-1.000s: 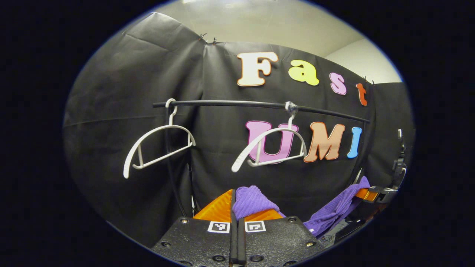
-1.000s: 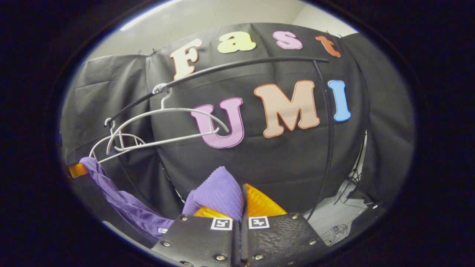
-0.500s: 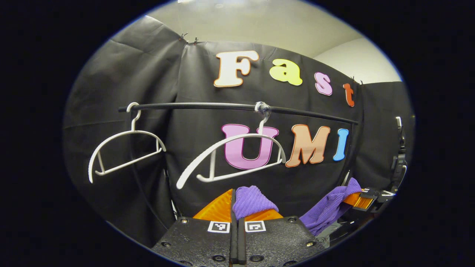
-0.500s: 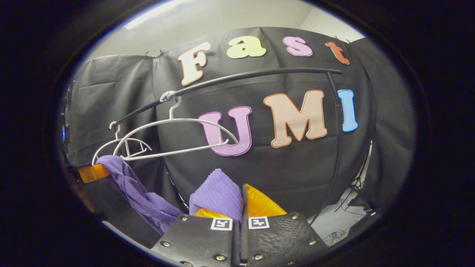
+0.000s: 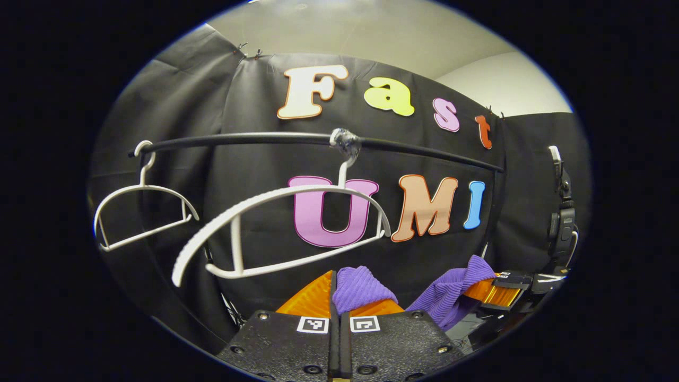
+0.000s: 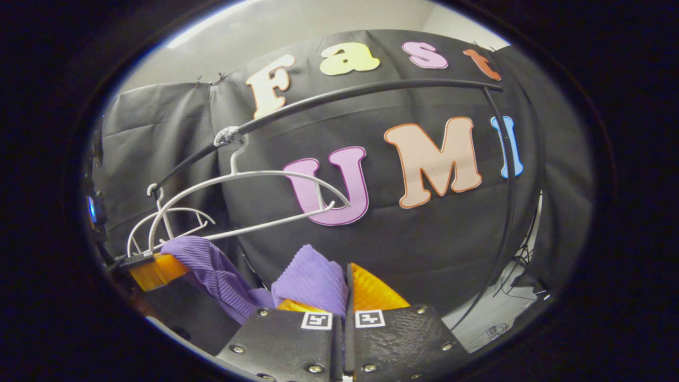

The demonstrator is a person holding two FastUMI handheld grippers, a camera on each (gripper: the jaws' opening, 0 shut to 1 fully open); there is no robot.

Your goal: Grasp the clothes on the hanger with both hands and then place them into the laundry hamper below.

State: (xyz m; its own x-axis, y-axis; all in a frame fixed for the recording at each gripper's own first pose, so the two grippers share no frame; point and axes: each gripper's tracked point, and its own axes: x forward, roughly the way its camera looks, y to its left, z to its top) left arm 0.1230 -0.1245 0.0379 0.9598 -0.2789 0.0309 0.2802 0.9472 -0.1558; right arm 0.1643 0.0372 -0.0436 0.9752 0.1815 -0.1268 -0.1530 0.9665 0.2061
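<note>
1. nearest in the left gripper view, the left gripper [image 5: 335,297] has its two orange fingers [image 5: 313,298] pressed together on a fold of the purple ribbed garment [image 5: 360,286], which bunches up just past the fingertips.
2. nearest in the right gripper view, the right gripper [image 6: 346,292] is likewise clamped on the purple ribbed garment [image 6: 313,280]; the cloth bulges out on the left side of its orange fingers [image 6: 371,291].
3. a little farther off, the garment runs between the two tools: in the left gripper view it rises to the right toward the right gripper [image 5: 496,291], whose orange fingers pinch it; in the right gripper view it sags leftward to the left gripper [image 6: 154,268], with cloth draped over those fingers.
4. the garment is held in the air below the hangers and touches neither of them.
5. beyond the cloth, the near white hanger [image 5: 276,233] hangs bare and tilted, its hook wrapped in something clear at the black rail [image 5: 254,139]; in the right gripper view the same near white hanger [image 6: 254,201] hangs just above the garment.
6. farther along, at the left end of the rail, a second white hanger [image 5: 140,212] also hangs bare; in the right gripper view this second white hanger [image 6: 170,225] sits behind the first.
7. in the right gripper view the black rail [image 6: 371,93] bends down on the right into an upright post [image 6: 506,201].
8. farthest back, the black cloth wall [image 5: 175,95] closes the booth, with a pale ceiling [image 5: 371,32] above it.
</note>
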